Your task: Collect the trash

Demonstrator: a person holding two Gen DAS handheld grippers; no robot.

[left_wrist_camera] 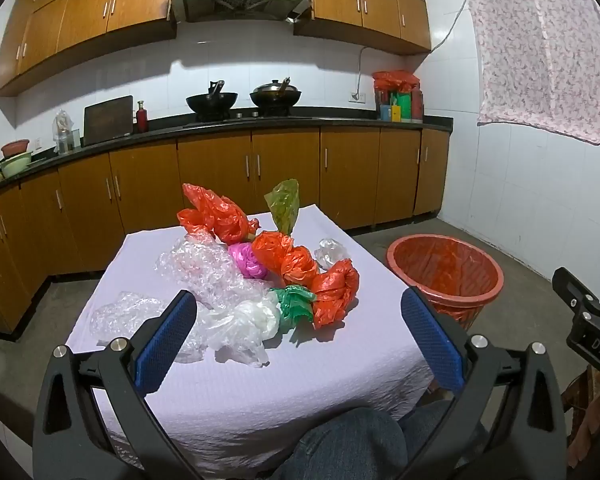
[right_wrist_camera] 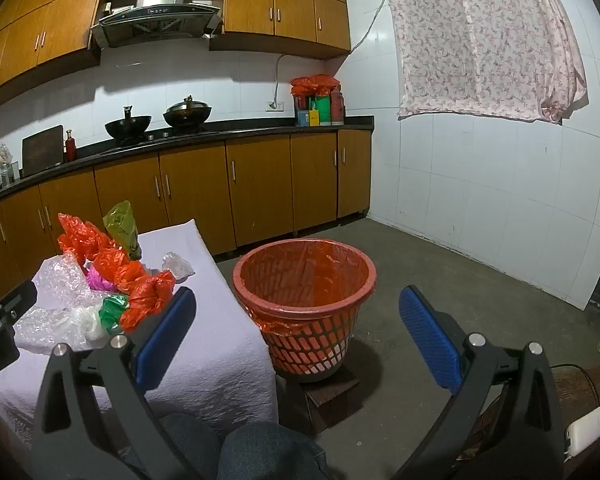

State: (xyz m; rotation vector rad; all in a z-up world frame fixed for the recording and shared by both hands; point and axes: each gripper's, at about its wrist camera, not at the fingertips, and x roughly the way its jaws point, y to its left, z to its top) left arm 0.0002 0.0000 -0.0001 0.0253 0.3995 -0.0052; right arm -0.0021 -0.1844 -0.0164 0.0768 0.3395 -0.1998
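Observation:
A heap of crumpled plastic bags lies on a small table with a lilac cloth [left_wrist_camera: 260, 380]: orange bags [left_wrist_camera: 334, 294], a pink one [left_wrist_camera: 247, 260], a green one [left_wrist_camera: 296, 304], a white one [left_wrist_camera: 246, 320], clear bubble wrap [left_wrist_camera: 204, 268] and an olive bag [left_wrist_camera: 285, 205]. An orange basket lined with an orange bag [left_wrist_camera: 446, 276] stands right of the table, also in the right wrist view [right_wrist_camera: 304, 280]. My left gripper [left_wrist_camera: 300, 336] is open and empty, near the front of the heap. My right gripper [right_wrist_camera: 300, 340] is open and empty, in front of the basket.
Wooden kitchen cabinets and a black counter [left_wrist_camera: 260, 124] with two woks run along the back wall. The basket stands on a low block [right_wrist_camera: 332, 392] on the concrete floor. The person's knees [left_wrist_camera: 352, 448] are at the table's front edge. A white charger [right_wrist_camera: 584, 428] lies lower right.

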